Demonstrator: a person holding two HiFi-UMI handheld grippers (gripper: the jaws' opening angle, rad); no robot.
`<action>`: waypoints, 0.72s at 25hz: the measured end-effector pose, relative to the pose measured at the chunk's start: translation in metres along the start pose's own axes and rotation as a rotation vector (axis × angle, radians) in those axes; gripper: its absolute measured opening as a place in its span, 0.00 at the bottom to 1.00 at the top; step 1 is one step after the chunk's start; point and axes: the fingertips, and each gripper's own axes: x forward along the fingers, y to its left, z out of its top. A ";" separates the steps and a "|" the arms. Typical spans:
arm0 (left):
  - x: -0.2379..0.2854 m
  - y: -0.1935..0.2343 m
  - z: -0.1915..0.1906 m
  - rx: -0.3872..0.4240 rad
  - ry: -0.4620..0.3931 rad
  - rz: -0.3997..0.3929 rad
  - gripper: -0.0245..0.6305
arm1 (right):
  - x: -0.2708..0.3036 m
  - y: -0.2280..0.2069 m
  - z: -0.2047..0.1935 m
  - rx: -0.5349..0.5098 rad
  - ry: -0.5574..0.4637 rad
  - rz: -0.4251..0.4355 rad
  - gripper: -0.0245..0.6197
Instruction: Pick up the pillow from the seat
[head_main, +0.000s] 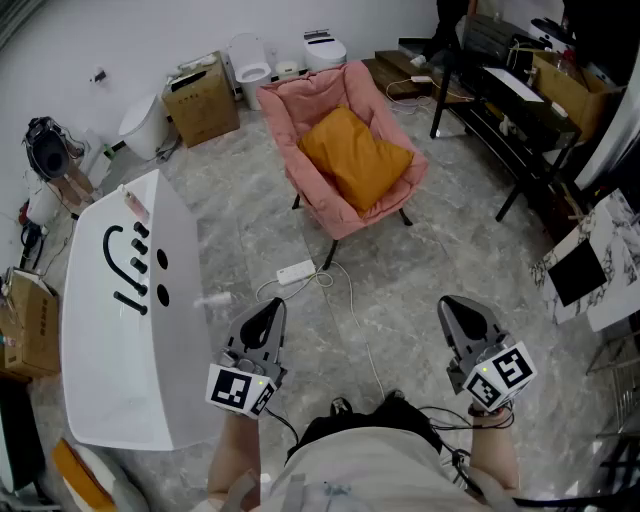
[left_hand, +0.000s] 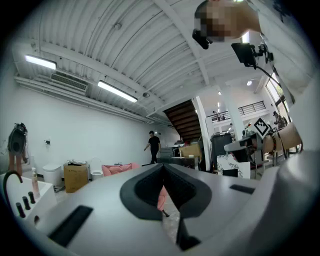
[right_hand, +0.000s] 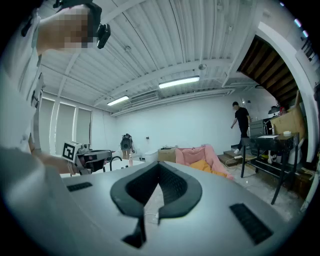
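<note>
The room had a grey marbled floor (head_main: 240, 200) and white walls, with a strip-lit ribbed ceiling showing in both gripper views. At the far middle stood a pink seat (head_main: 290, 110) on dark legs, and the orange pillow (head_main: 352, 155) lay in it, leaning against the backrest and filling most of the cushion. A white power strip (head_main: 295, 272) with its cable lay on the floor just near of the seat. To the left was a long white basin (head_main: 100, 350) with black fittings. Beyond it, against the far wall, stood a cardboard box (head_main: 205, 100) and a white toilet (head_main: 250, 62). A black rack (head_main: 500, 110) laden with clutter ran along the far right.

The left tool (head_main: 270, 312) and the right tool (head_main: 460, 310) were held near the person's body, well apart from each other and well short of the seat, both pointing toward the far side. Each tool's jaws were together with nothing between them, as the left gripper view (left_hand: 163, 170) and the right gripper view (right_hand: 159, 167) showed. In the right gripper view the pillow (right_hand: 205, 166) appeared beyond the jaws, right of centre. A person in black (right_hand: 241, 122) walked in the far background.
</note>
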 end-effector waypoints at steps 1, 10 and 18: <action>0.000 -0.001 0.002 -0.002 -0.006 0.000 0.05 | -0.001 0.000 0.000 0.002 -0.001 0.001 0.06; 0.006 -0.005 0.004 0.024 -0.011 -0.031 0.05 | 0.005 0.000 0.003 -0.006 0.009 -0.007 0.06; 0.034 -0.009 -0.007 -0.008 0.025 -0.044 0.05 | 0.006 -0.033 -0.003 -0.009 0.042 -0.038 0.06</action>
